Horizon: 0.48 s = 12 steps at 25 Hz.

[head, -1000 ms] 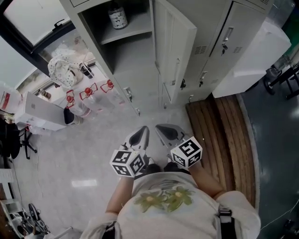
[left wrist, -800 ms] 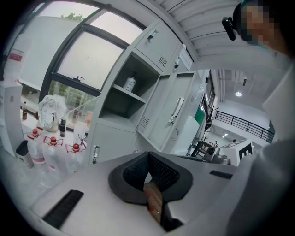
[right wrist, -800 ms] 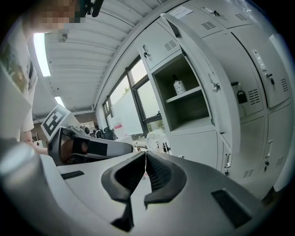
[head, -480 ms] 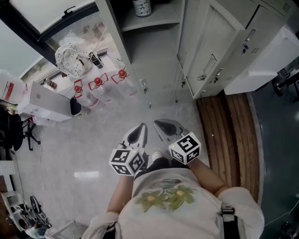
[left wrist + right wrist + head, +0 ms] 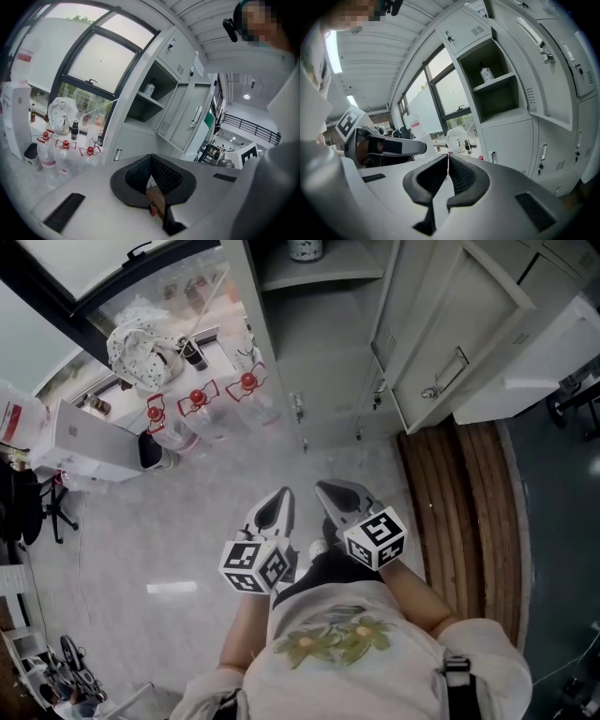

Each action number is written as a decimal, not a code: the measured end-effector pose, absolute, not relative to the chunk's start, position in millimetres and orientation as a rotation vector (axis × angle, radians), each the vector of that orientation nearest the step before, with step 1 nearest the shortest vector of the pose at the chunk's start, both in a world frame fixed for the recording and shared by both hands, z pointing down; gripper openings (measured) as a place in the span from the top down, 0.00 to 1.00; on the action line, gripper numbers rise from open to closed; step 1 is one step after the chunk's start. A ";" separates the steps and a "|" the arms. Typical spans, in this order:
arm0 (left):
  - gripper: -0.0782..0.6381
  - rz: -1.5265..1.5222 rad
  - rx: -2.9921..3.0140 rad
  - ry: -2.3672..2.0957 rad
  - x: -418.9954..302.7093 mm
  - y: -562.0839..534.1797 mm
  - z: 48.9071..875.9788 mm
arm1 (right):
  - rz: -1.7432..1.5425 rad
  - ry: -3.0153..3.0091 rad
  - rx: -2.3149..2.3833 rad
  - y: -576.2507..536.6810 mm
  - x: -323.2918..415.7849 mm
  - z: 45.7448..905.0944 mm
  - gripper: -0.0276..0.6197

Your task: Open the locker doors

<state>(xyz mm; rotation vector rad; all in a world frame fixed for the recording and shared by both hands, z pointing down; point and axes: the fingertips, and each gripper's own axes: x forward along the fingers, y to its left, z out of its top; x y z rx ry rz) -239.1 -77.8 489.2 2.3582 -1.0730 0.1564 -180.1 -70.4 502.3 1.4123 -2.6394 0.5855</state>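
From the head view: left gripper [image 5: 284, 499] and right gripper [image 5: 323, 488] side by side, low over the pale floor [image 5: 169, 521]. Well short of the grey lockers [image 5: 323, 362] and touching nothing.

Up close in the left gripper view: jaws pressed tip to tip, with nothing clamped. Same in the right gripper view: closed to a thin seam, empty.

Upper locker compartment already open, with its door [image 5: 450, 334] swung out to the right and a white jar [image 5: 305, 247] on the shelf. Lower door [image 5: 319, 390] beneath it closed. Further doors to the right also closed.

Only in the head view: slatted wooden platform [image 5: 459, 502] to the right of the grippers, reaching the foot of the lockers. Also both marker cubes and the person's flower-printed shirt [image 5: 328, 643].

Only in the left gripper view: tall dark-framed window [image 5: 93, 56] left of the lockers, and a black railing [image 5: 248, 124] in the far background.

Only in the right gripper view: ribbed ceiling with strip lights [image 5: 333, 51], plus the left gripper side-on at the picture's left edge.

In both the head and left gripper views: red-capped water bottles [image 5: 197, 413] and a spotted white bag [image 5: 141, 338] under the window. Barely discernible in the right gripper view.
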 end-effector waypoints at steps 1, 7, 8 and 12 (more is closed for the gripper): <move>0.85 0.159 2.355 -1.073 -240.1 -80.0 491.6 | 0.586 -2.632 1.413 -72.7 -180.0 505.2 0.91; 0.85 0.147 2.344 -1.092 -243.9 -101.0 498.4 | 0.584 -2.605 1.408 -96.4 -178.3 521.8 0.91; 0.85 0.148 2.347 -1.096 -244.0 -105.8 499.7 | 0.587 -2.602 1.404 -101.8 -178.1 525.1 0.91; 0.85 0.157 2.347 -1.104 -243.0 -123.8 506.1 | 0.597 -2.584 1.404 -125.8 -174.6 537.6 0.91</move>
